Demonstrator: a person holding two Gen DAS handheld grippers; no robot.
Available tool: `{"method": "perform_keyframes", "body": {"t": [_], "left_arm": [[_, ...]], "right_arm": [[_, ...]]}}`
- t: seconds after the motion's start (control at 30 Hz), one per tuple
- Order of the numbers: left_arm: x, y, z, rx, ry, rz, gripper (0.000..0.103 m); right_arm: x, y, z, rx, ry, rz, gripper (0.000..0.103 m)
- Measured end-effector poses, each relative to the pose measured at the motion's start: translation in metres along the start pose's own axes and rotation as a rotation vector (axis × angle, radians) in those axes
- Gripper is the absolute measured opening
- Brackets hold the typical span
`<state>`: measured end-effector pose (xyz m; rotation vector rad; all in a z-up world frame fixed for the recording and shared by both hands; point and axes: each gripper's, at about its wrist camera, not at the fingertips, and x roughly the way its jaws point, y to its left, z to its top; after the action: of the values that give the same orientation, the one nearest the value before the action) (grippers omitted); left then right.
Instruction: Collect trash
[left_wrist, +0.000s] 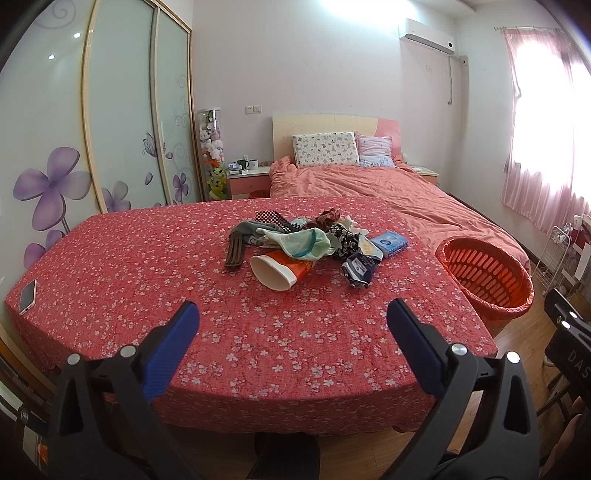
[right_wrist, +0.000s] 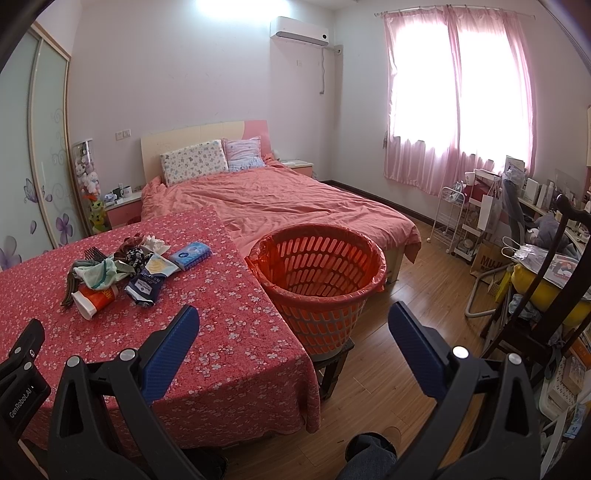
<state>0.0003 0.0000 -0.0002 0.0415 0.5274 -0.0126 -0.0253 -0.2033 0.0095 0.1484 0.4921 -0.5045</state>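
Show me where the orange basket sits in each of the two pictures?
Left wrist view: the orange basket is at the right edge, just past the table's right side.
Right wrist view: the orange basket is near the middle, on a stool beside the table.
Shared landmark: the blue tissue pack on the table, on the pile's basket side.

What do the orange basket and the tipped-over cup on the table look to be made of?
Orange basket: moulded plastic, judging by its slotted walls; a thin glossy orange bag seems to line its rim. Tipped-over cup: probably paper, with a matt white inside and printed orange outside.
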Motion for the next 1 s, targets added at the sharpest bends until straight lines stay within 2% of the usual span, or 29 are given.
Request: {"method": "perform_keyframes", "body": {"t": [1.0], "left_arm": [[0.0039,-0.0038,-0.0001,0.002,0.003,0.0,0.099]], "right_arm": [[0.0018,0.0009,-0.0007,-0.001,0.004,-0.001,0.101]]}}
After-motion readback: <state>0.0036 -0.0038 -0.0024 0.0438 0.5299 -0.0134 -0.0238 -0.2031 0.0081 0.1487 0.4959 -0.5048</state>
